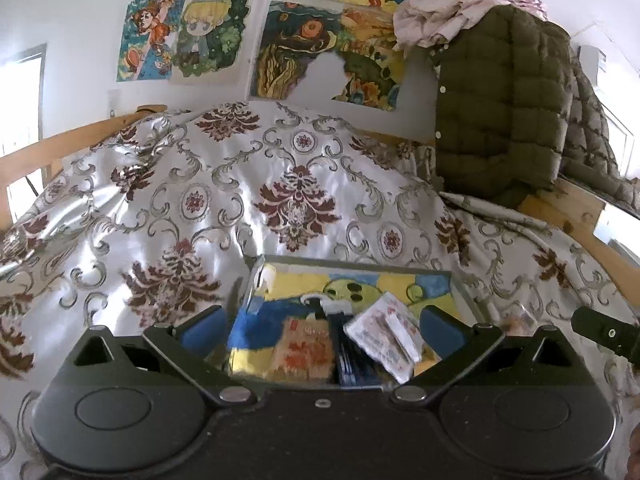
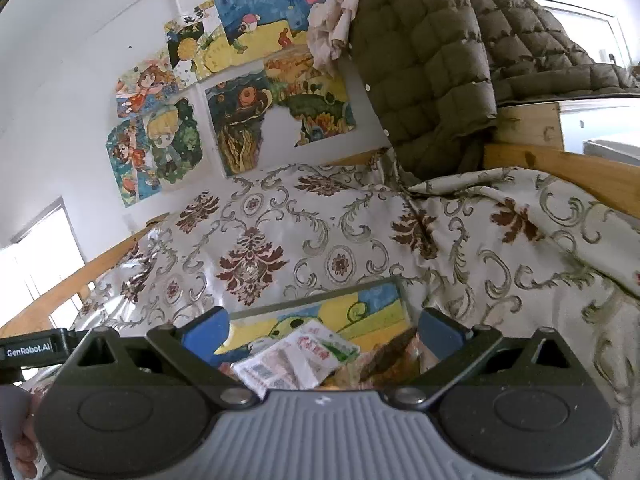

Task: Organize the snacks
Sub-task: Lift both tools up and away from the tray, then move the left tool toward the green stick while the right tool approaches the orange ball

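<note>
Both grippers w/ jaws apart, nothing held: white snack packet [image 1: 385,338] lies tilted in clear box [image 1: 460,288], just ahead-right of left gripper [image 1: 320,330], ahead-left of right gripper [image 2: 320,334], roughly equidistant.

I see a clear, shallow box [image 1: 460,280] resting on the patterned bedspread, its glossy walls mirroring a colourful yellow-and-blue picture. Inside, in the left wrist view, an orange-brown snack packet [image 1: 306,350] lies flat at the left, a dark blue packet [image 1: 352,364] stands on edge just beside it, and a white sachet with red print [image 1: 382,336] leans tilted against the right side. In the right wrist view I make out a white-red-green packet [image 2: 296,354] lying slanted in the box, with a brown, crinkled wrapper [image 2: 386,354] just to its right, its details too blurred to read.
</note>
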